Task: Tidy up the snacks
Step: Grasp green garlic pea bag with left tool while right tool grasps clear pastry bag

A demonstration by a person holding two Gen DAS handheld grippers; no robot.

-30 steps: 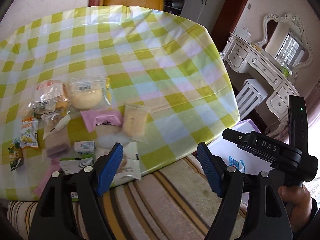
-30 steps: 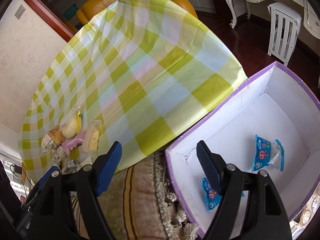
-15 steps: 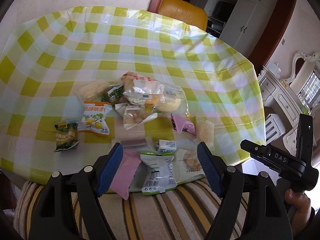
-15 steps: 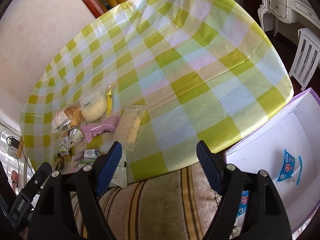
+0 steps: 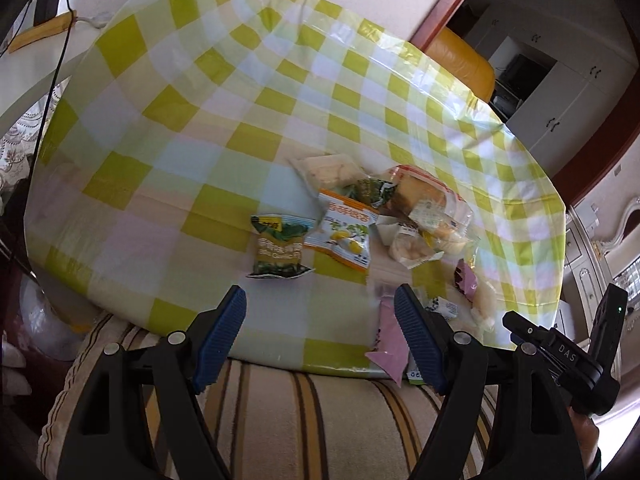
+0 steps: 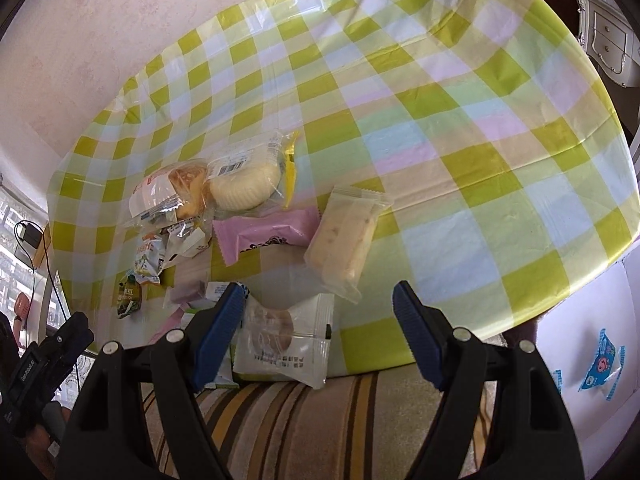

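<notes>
Both the left gripper and the right gripper hang released and empty over the near edge of the checked tablecloth, where the snacks lie heaped, likely for sorting into the white box at right holding 1 blue packet.

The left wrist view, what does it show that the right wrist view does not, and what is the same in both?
Only the left wrist view shows the clear-wrapped white snack at the far edge of the pile, the orange seat and the white cabinets.

Only the right wrist view shows the white box with a blue packet inside, and the round pastry packet before the right claw.

Both show the checked tablecloth, the dark green packet and the orange-and-white packet. Both claws are open, the left claw too.
</notes>
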